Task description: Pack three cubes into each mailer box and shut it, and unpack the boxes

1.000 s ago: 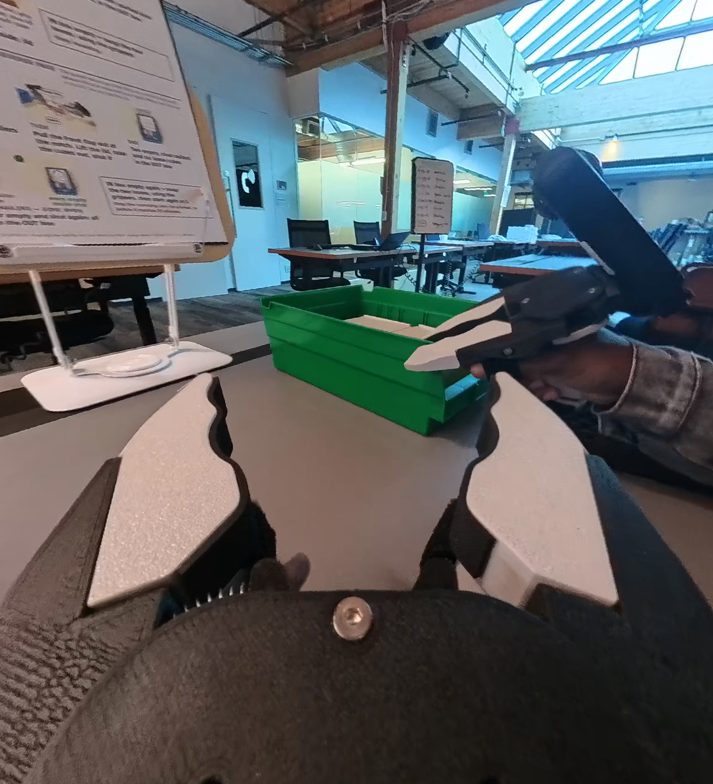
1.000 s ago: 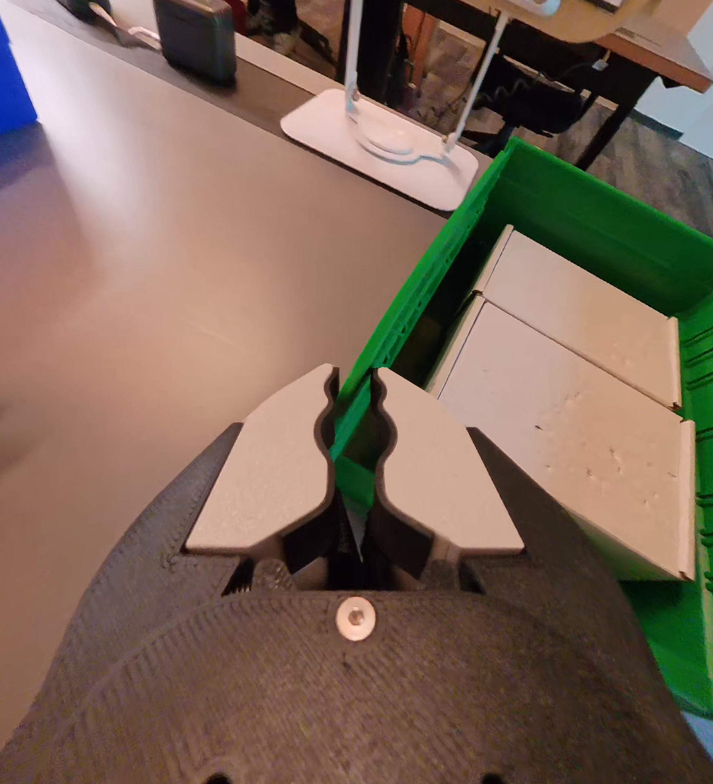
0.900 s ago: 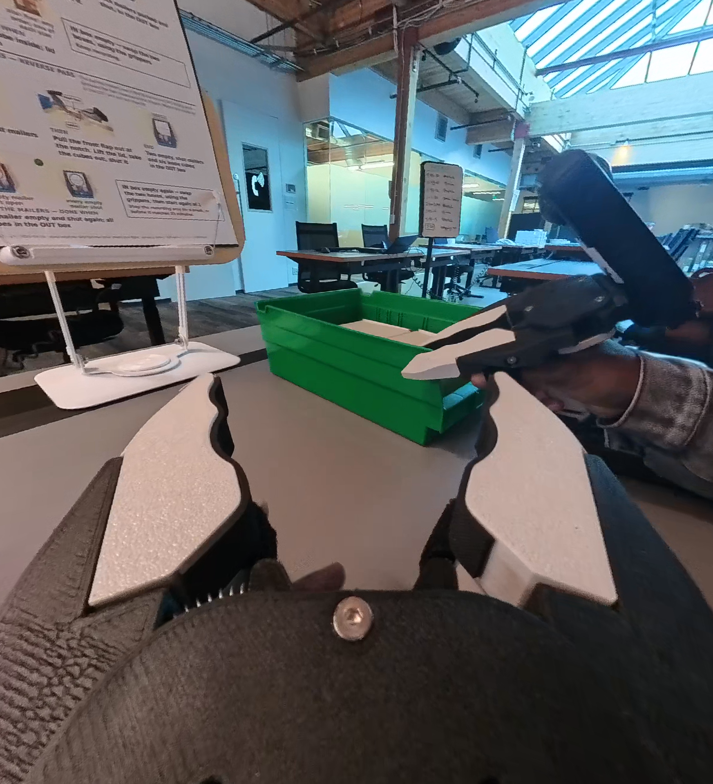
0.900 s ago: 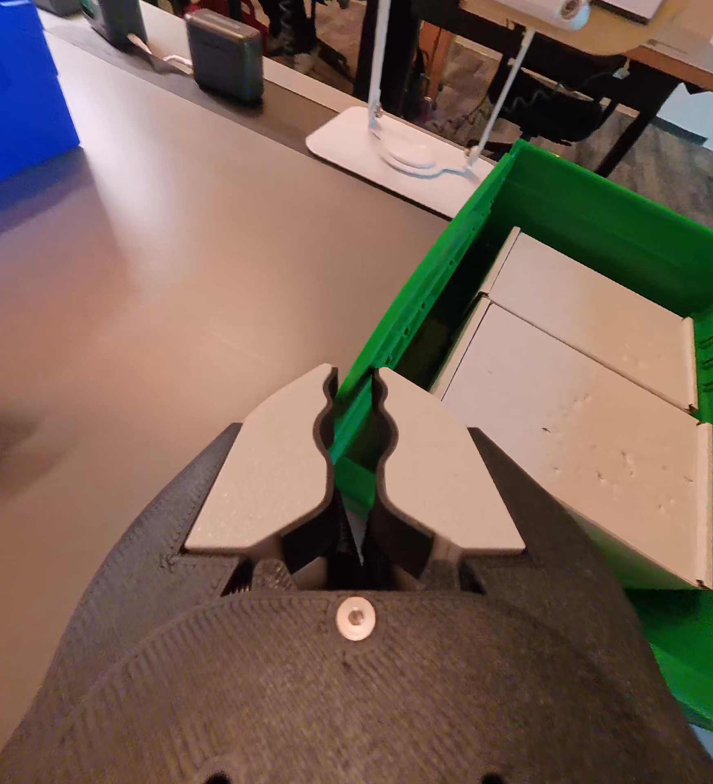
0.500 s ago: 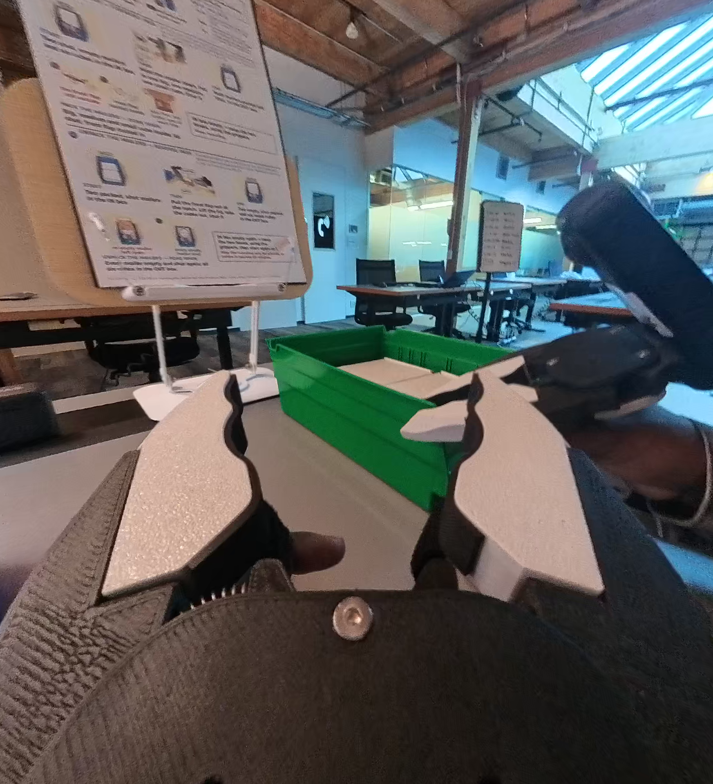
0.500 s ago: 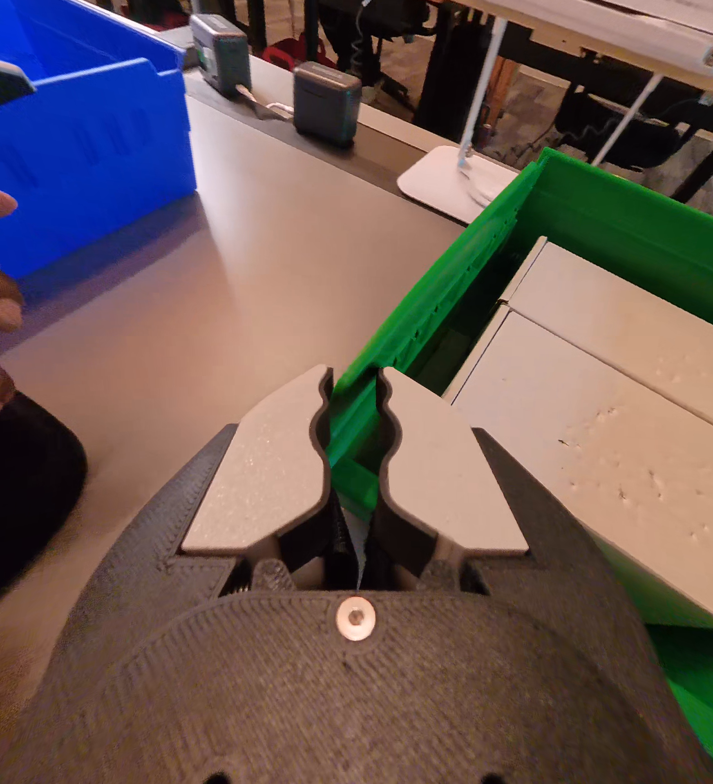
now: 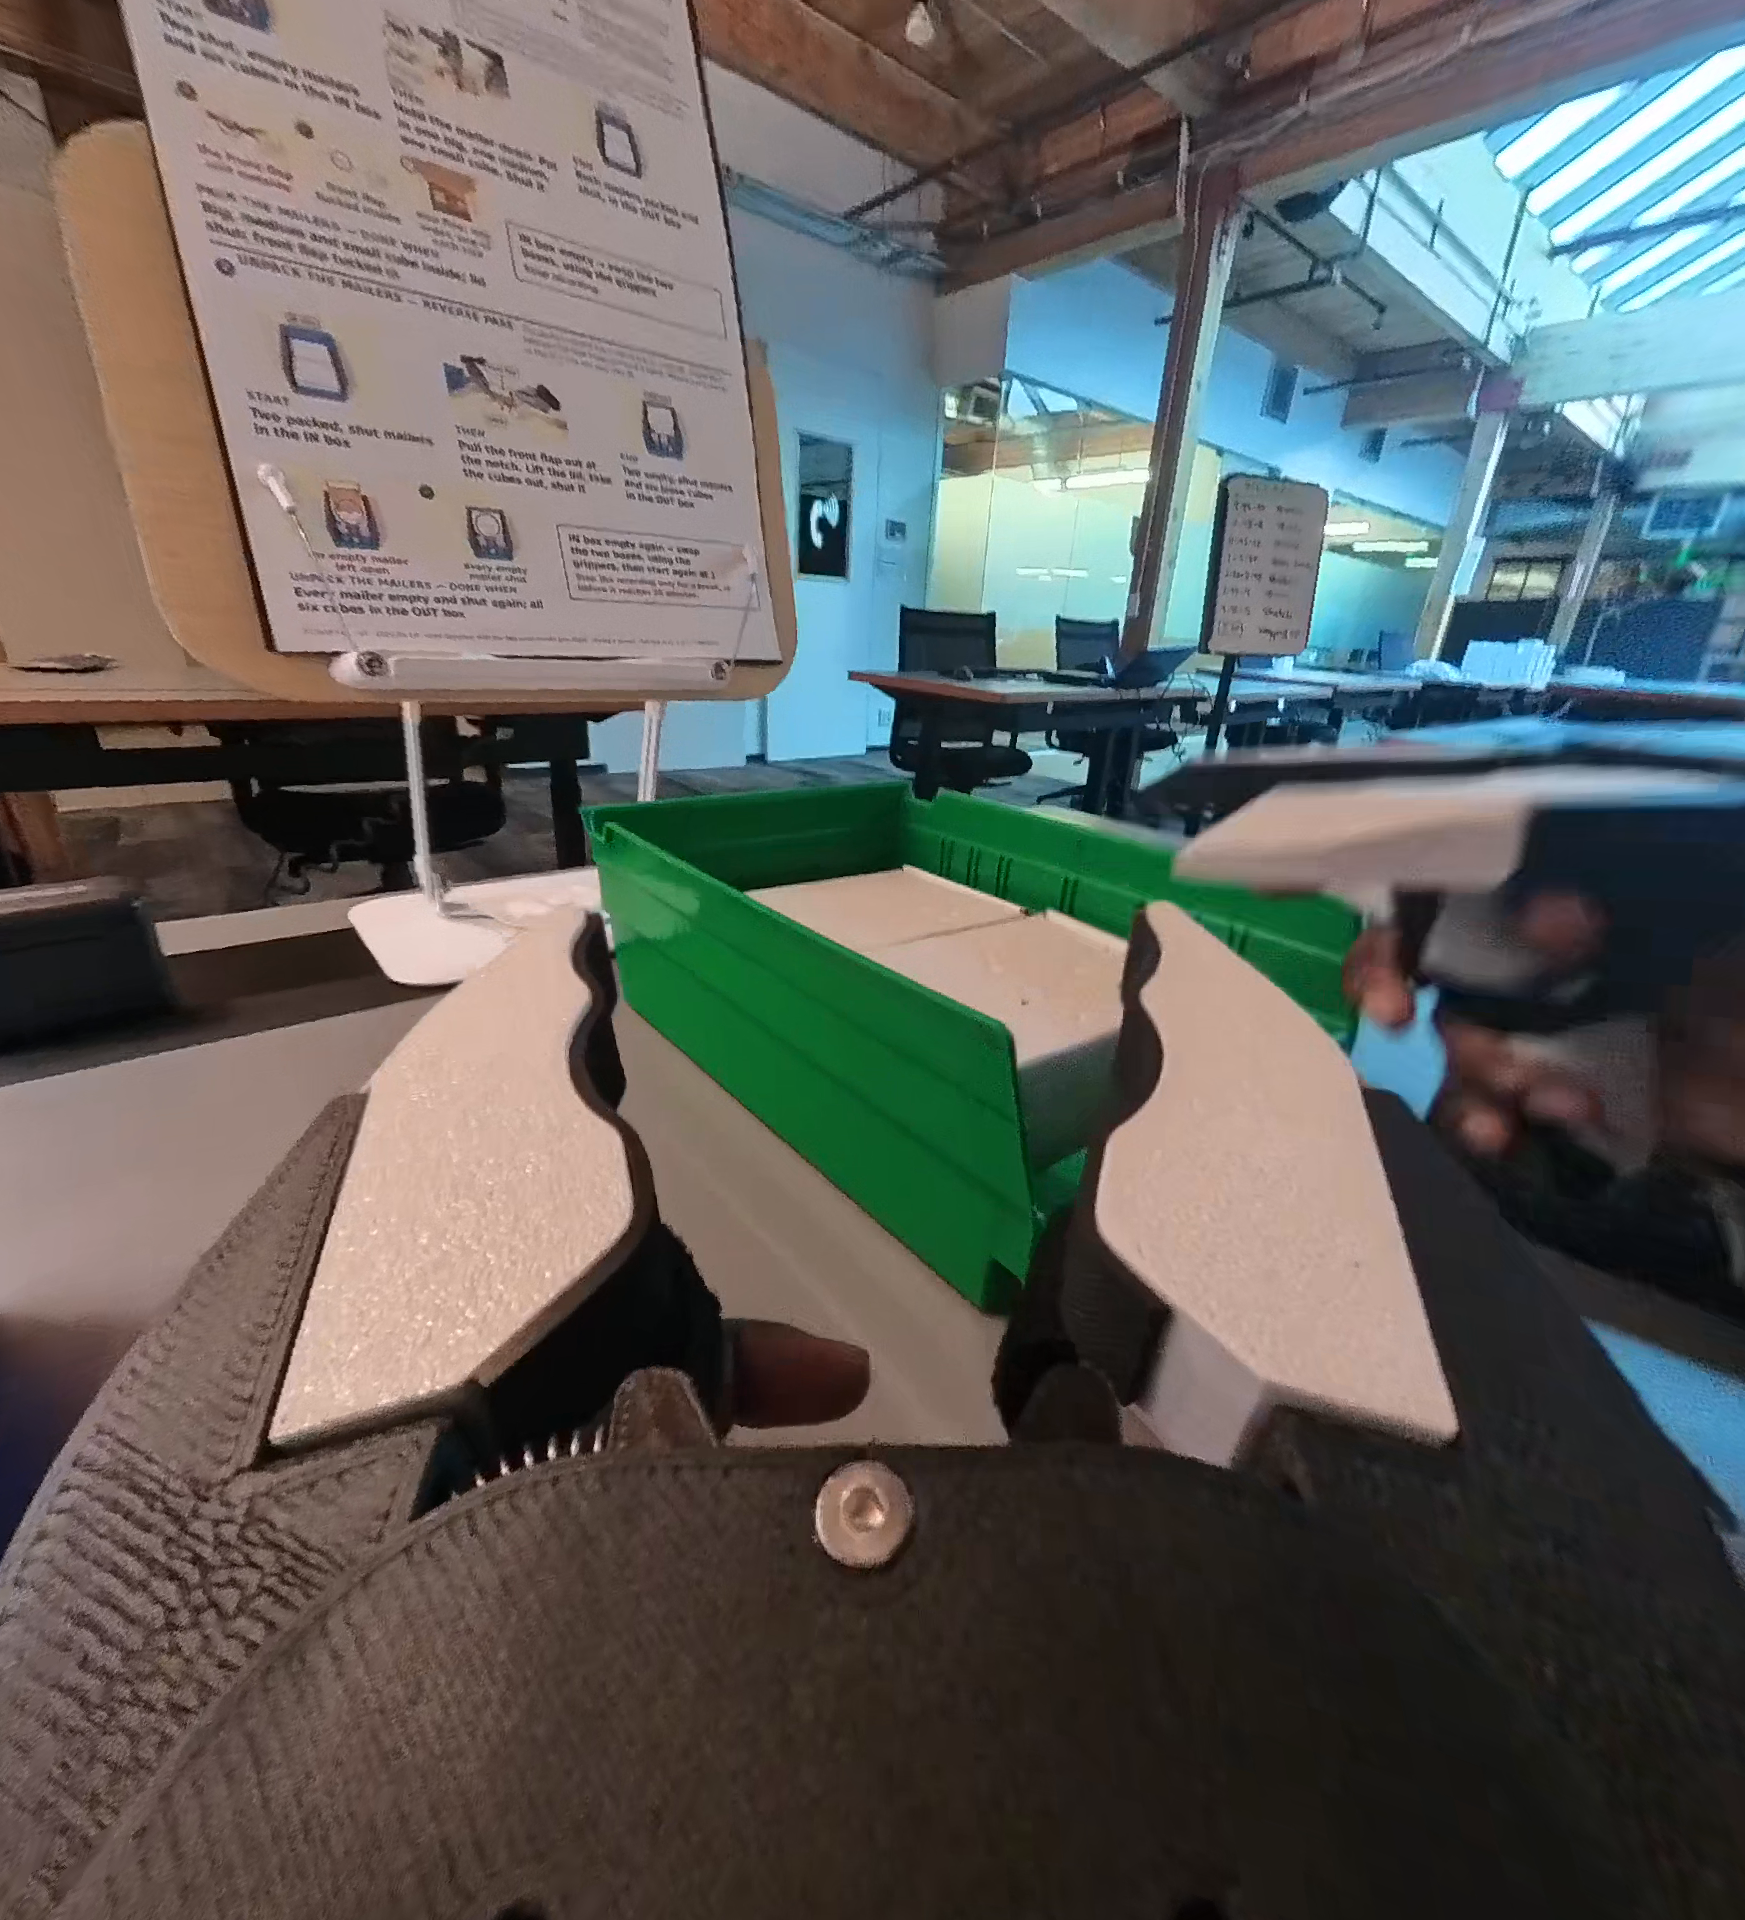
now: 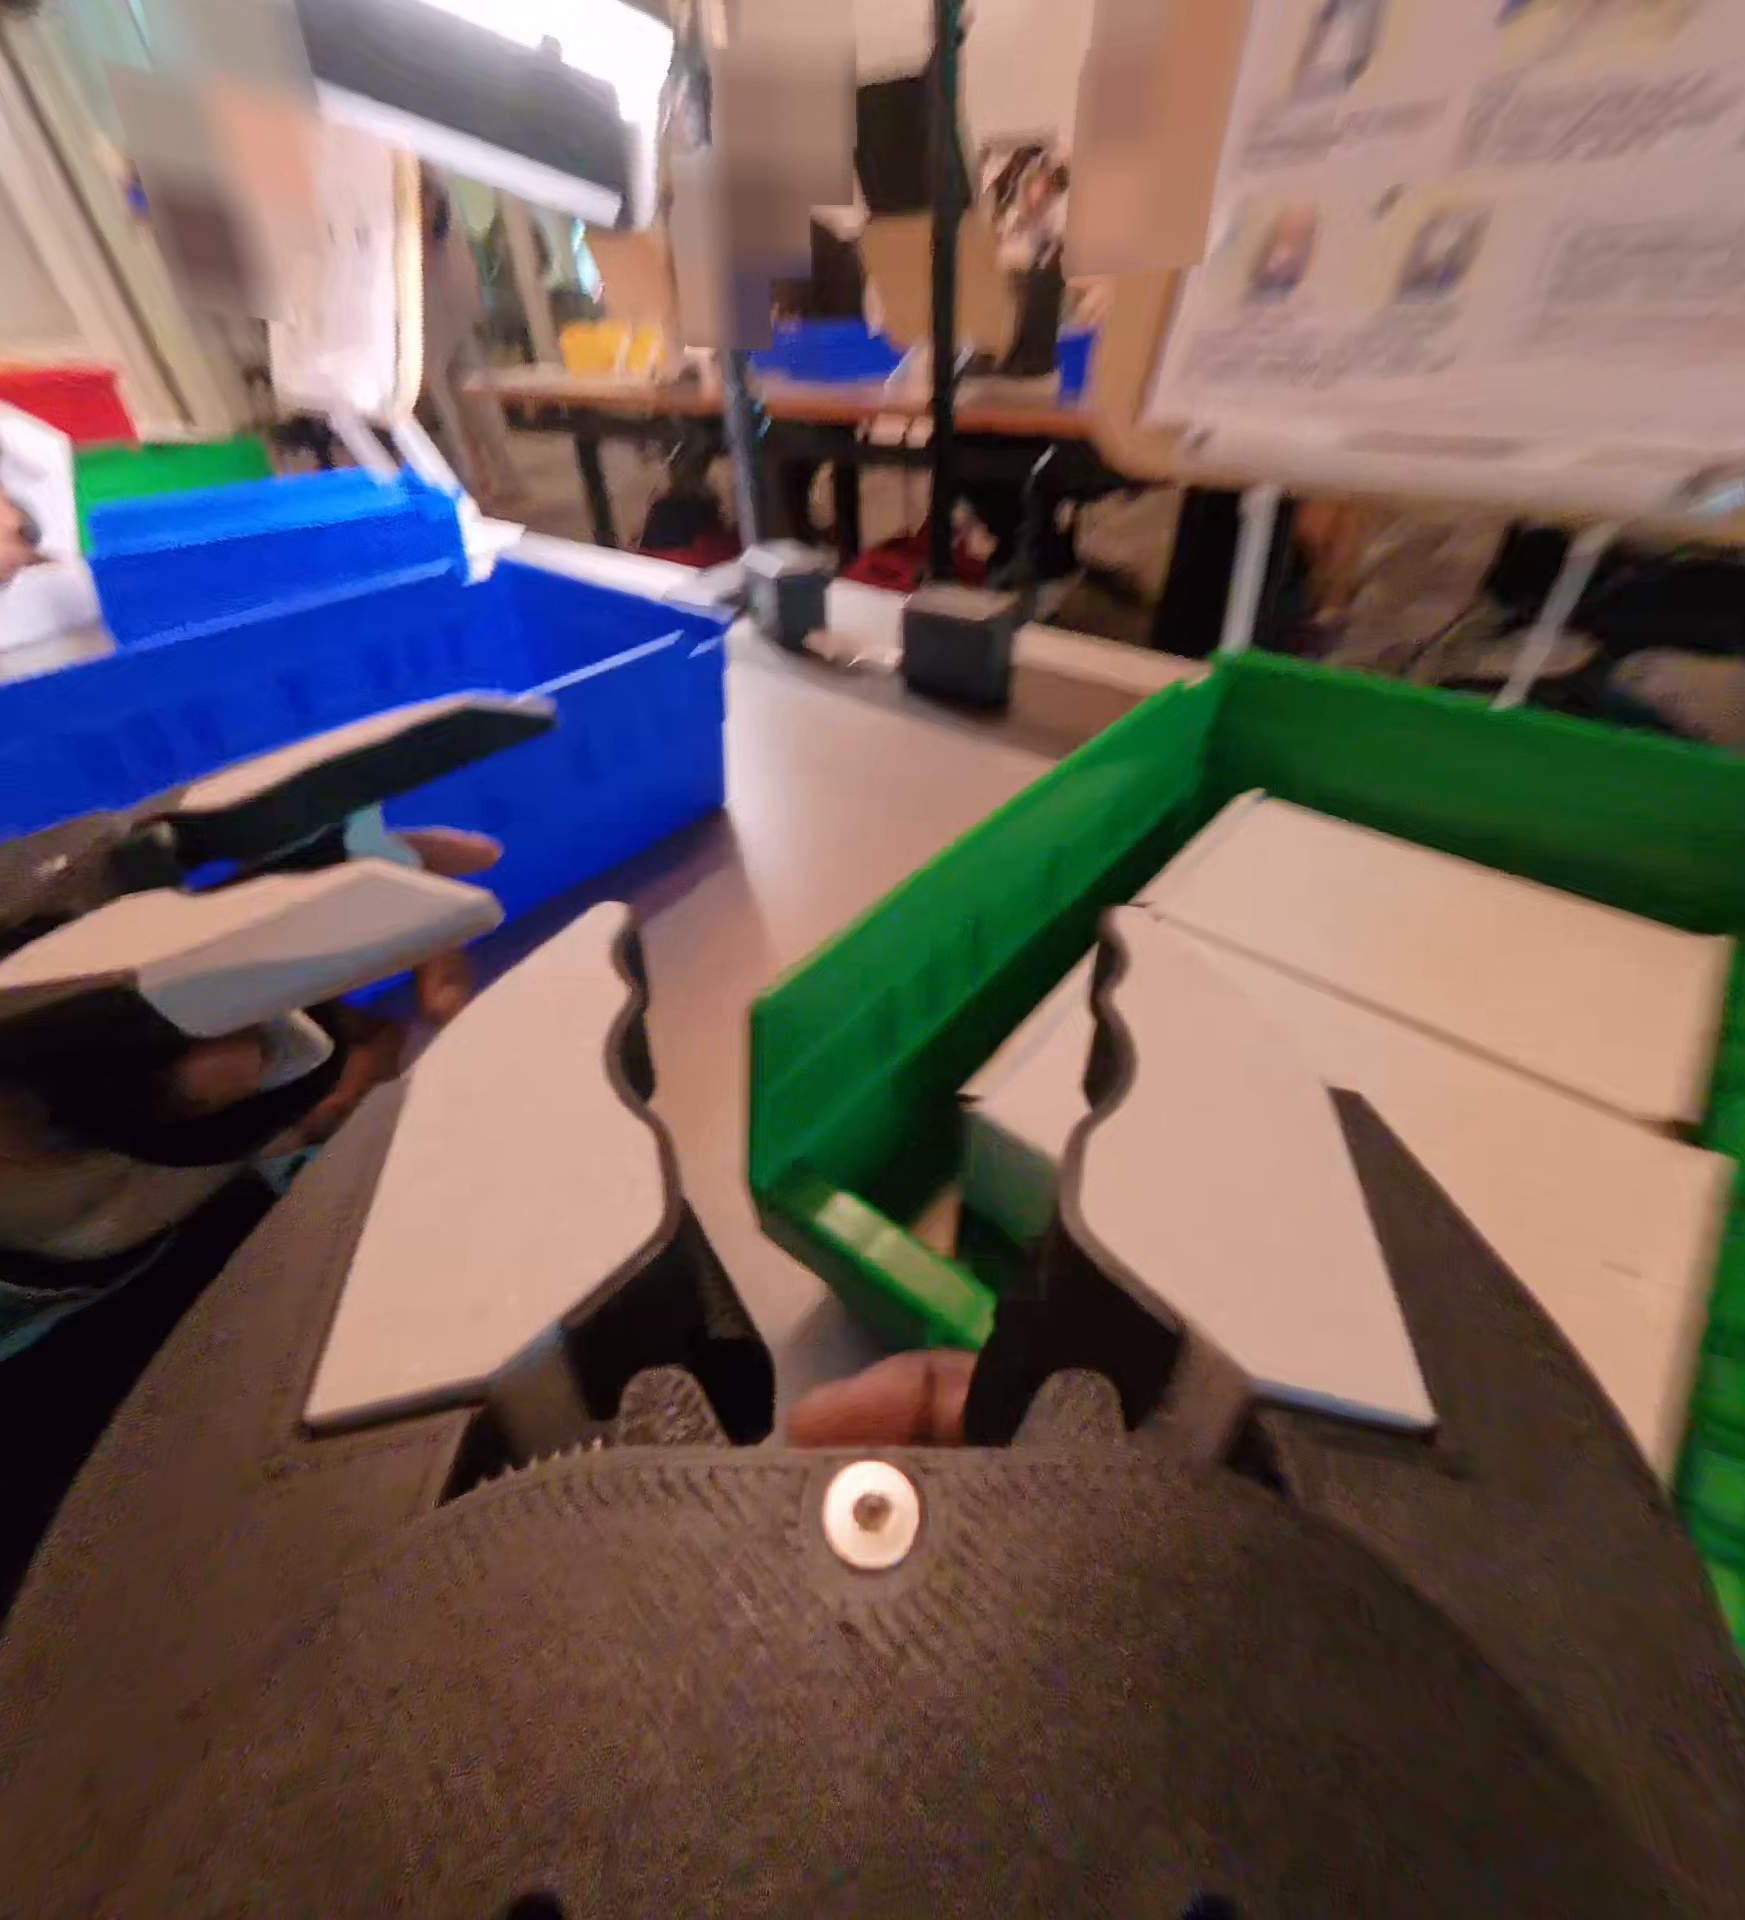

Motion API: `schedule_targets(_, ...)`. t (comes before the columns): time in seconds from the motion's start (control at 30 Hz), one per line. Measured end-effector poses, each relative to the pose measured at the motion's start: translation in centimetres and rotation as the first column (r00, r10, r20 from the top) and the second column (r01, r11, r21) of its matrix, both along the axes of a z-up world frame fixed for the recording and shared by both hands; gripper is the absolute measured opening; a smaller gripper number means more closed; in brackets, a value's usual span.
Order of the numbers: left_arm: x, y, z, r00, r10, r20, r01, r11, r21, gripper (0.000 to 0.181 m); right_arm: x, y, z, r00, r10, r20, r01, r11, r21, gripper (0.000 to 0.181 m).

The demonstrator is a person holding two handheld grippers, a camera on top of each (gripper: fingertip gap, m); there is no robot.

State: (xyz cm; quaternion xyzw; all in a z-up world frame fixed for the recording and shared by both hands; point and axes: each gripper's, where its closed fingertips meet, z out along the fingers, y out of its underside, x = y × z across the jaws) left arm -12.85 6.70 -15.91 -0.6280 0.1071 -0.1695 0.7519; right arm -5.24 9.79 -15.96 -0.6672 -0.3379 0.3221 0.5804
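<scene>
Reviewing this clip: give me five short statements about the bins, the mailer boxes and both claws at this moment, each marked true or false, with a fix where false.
1. Two white mailer boxes lie side by side in the green bin. True.
2. The near mailer box has its lid up. False: both boxes are shut.
3. The right claw grips the green bin's wall. False: it is open and holds nothing.
4. The left claw is open and empty. True.
5. A blue bin stands on the table left of the green bin in the right wrist view. True.
</scene>
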Motion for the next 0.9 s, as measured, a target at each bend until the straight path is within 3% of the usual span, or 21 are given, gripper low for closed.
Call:
schedule_targets(0.13,1.0,0.5,-2.0,0.995,-0.012,-0.094,0.002,0.995,-0.101,0.084,10.1,3.2,2.2,0.974,-0.222,-0.037,0.225,0.964,0.14,0.105)
schedule_targets(0.23,1.4,1.6,-3.3,0.988,0.011,-0.152,-0.042,0.978,-0.203,0.078,18.3,6.5,1.1,0.907,-0.418,-0.053,0.421,0.894,0.154,0.108)
schedule_targets(0.3,2.3,2.1,-3.6,0.985,0.017,-0.172,-0.061,0.966,-0.252,0.073,21.2,7.3,-0.8,0.879,-0.469,-0.085,0.476,0.875,0.087,0.107)
schedule_targets(0.4,4.1,3.0,-3.6,0.98,0.023,-0.195,-0.076,0.96,-0.268,0.064,21.2,6.9,-2.1,0.882,-0.454,-0.128,0.463,0.885,0.049,0.106)
schedule_targets(0.53,4.1,5.0,-5.9,0.94,0.082,-0.332,-0.193,0.929,-0.317,0.055,19.4,6.5,-3.1,0.907,-0.422,-0.01,0.42,0.898,0.13,0.105)
schedule_targets(0.63,3.9,5.4,-6.8,0.934,0.07,-0.35,-0.204,0.909,-0.363,0.018,19.2,6.5,-3.3,0.903,-0.429,0.018,0.422,0.894,0.151,0.106)
schedule_targets(0.77,0.3,6.1,-6.7,0.839,0.24,-0.488,-0.405,0.875,-0.267,0.006,19.5,6.6,-3.2,0.902,-0.432,-0.003,0.429,0.893,0.137,0.104)
schedule_targets(0.9,-2.7,5.9,-6.6,0.877,0.29,-0.383,-0.425,0.841,-0.336,0.003,19.5,6.6,-3.2,0.903,-0.429,-0.008,0.426,0.895,0.136,0.103)
